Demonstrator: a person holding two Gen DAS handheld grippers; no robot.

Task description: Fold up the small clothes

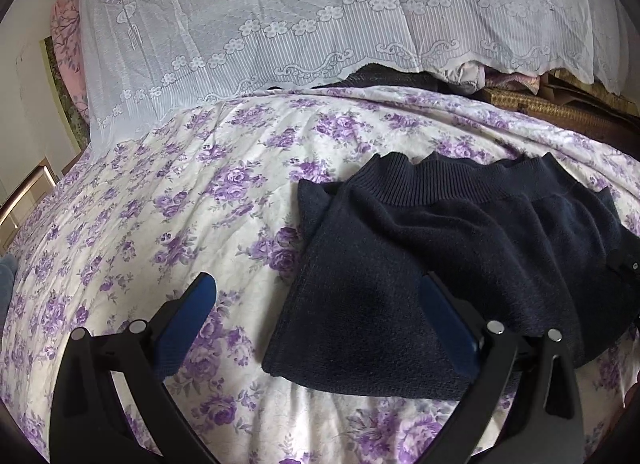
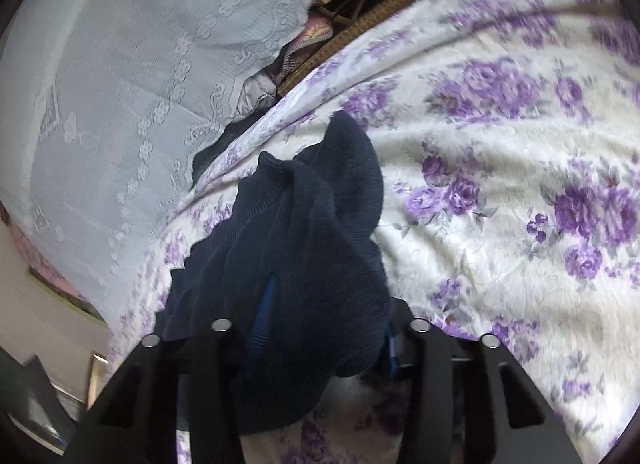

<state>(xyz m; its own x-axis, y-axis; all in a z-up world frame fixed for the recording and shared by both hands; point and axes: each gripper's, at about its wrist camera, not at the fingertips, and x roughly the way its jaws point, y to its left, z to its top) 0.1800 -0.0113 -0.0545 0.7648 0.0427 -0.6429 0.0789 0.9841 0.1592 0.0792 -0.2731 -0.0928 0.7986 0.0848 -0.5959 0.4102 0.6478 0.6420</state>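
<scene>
So here's the bit that matters for me: the dark knit garment (image 1: 440, 248) sits on the purple-flowered bedspread (image 1: 160, 204) off to about 1 o'clock from my left gripper (image 1: 320, 304), with its ribbed band at the far end, roughly 12 to 1 o'clock, and its long edge running back toward me at 6. The left gripper is spread wide and holding nothing; its right finger (image 1: 448, 320) sits over the near edge of the knit, the other one over bare bedspread at 9 o'clock, though I can't tell if it's touching the cloth. My right gripper (image 2: 324, 328) is the one actually on it, pinching a bunched fold of the same garment (image 2: 304, 248), which trails away from the jaws toward 12 o'clock. So the right hand is nearer and has the cloth; I'd guess the left needs to slide toward 3 o'clock to catch the free edge. A white lace cover (image 1: 320, 24) hangs past the bedspread at 12.
</scene>
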